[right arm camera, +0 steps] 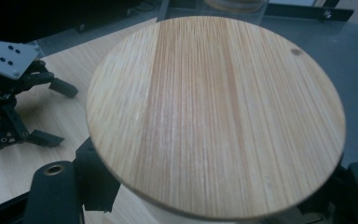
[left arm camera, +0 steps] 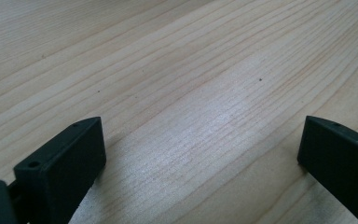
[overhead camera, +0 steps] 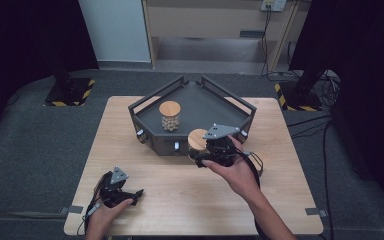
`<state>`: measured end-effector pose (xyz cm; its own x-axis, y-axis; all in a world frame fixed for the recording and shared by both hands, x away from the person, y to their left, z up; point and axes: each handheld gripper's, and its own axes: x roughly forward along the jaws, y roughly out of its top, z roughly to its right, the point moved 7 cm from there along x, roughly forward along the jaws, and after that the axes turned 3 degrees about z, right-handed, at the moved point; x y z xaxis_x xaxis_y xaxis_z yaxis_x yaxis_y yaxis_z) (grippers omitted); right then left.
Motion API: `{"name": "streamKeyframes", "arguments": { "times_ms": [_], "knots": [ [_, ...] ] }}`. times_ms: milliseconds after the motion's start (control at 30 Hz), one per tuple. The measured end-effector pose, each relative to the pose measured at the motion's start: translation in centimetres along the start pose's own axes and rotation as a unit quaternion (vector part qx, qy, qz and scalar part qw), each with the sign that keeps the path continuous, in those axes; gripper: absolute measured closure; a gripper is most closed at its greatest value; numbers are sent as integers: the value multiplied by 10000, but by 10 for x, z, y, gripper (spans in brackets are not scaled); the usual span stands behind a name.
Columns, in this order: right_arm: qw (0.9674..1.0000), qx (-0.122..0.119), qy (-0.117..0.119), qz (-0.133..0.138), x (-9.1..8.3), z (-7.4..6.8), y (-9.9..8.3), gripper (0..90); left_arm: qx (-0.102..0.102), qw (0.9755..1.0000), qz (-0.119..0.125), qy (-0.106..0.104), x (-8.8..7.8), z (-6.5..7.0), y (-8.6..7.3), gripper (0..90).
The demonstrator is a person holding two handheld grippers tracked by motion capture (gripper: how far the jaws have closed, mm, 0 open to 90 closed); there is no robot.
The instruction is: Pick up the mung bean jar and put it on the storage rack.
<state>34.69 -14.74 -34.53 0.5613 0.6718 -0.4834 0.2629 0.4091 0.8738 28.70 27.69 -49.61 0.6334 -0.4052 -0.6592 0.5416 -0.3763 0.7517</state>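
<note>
At the front edge of the dark tray (overhead camera: pixel 200 102), which sits on the far half of the table (overhead camera: pixel 130 145), the right tongs (overhead camera: pixel 215 159) hold a jar just under its round wooden lid (right arm camera: pixel 214 112). In the right gripper view the jaws stand either side of the jar, close below the lid, seemingly pinching it, though the contact itself is hidden. The held jar (overhead camera: pixel 197 142) hangs over the tray's near wall, so I judge the step to be carrying it in or out across that wall.

To do it well, the jar should be kept upright and lifted clear of the wall before any sideways travel. It should also be kept apart from the second jar (overhead camera: pixel 170 116), which stands inside the tray to the left of the held one.

Well in front of the tray, near the table's near-left corner, the left tongs (overhead camera: pixel 130 195) rest spread wide on bare wood, pinching nothing.
</note>
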Motion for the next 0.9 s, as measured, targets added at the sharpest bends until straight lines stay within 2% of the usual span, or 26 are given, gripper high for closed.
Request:
{"name": "streamKeyframes", "arguments": {
  "times_ms": [533, 900],
  "knots": [
    [9996, 57, -253, 114, -9, 27, 25, 260, 0, 10000, 0, 3, 0, 0, 0, 0],
    [9995, 97, -303, 84, 0, 37, 36, 260, -2, 10000, 1, 5, 0, 0, 0, 0]
  ]
}}
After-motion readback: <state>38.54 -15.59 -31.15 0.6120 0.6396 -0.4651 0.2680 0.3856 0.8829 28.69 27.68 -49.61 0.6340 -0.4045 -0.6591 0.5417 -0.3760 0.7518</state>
